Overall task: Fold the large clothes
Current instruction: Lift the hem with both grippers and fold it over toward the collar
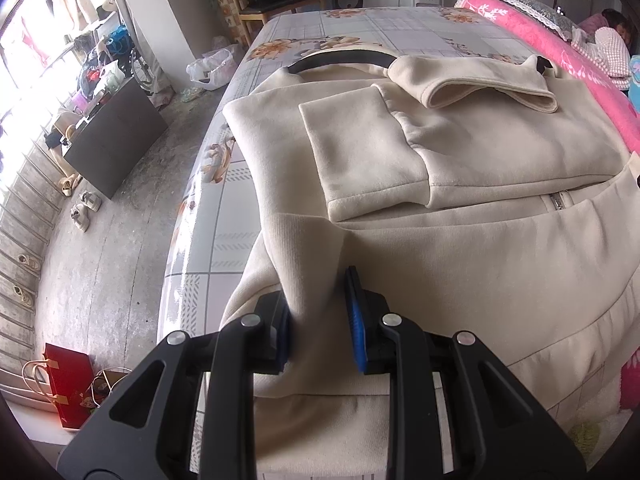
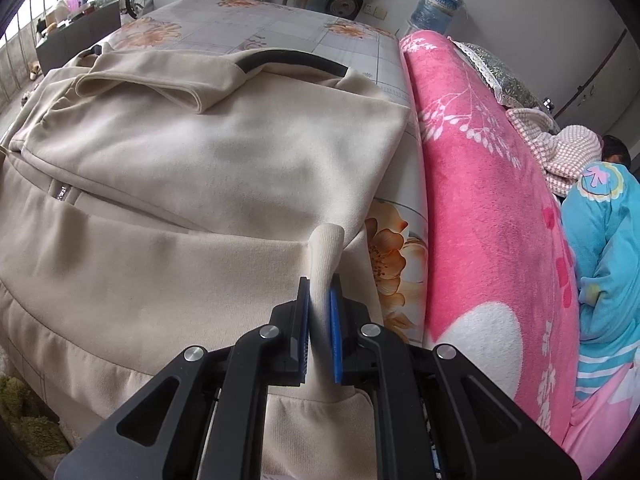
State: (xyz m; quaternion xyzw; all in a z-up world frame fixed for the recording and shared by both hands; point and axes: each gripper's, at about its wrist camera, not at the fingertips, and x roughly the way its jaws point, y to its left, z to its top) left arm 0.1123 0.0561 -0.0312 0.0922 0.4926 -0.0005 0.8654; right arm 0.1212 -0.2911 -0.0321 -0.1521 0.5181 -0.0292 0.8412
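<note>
Floor [image 1: 112,248] at far left is lying open beside the bed [image 1: 208,240]; a dark cabinet [image 1: 116,140], shoes [image 1: 84,208] and a red bag [image 1: 68,388] are sitting along the window side, well apart from the bed edge.

Bedsheet is showing as a bare strip between the bed's left edge and the jacket [image 1: 480,264].

Jacket, cream, is lying flat across the bed, collar at the far end, both sleeves folded in over the chest, zipper [image 1: 557,201] showing at centre. Near hem is hanging toward the cameras.

Left gripper [image 1: 320,320] is clamping a bunched fold of the jacket's near left hem corner; cloth is filling the gap between the blue pads [image 1: 356,320].

Right gripper [image 2: 320,320] is pinching a thin ridge of hem at the jacket's near right corner [image 2: 326,256], jaws nearly together with cloth pressed between them.

Right of the jacket, a narrow strip of sheet [image 2: 400,248] is showing, then a pink blanket [image 2: 480,208] is rising just beside it, leaving little room on that side. Blue clothing [image 2: 608,248] is lying beyond the blanket.

Far end of the bed beyond the collar is lying uncovered.
</note>
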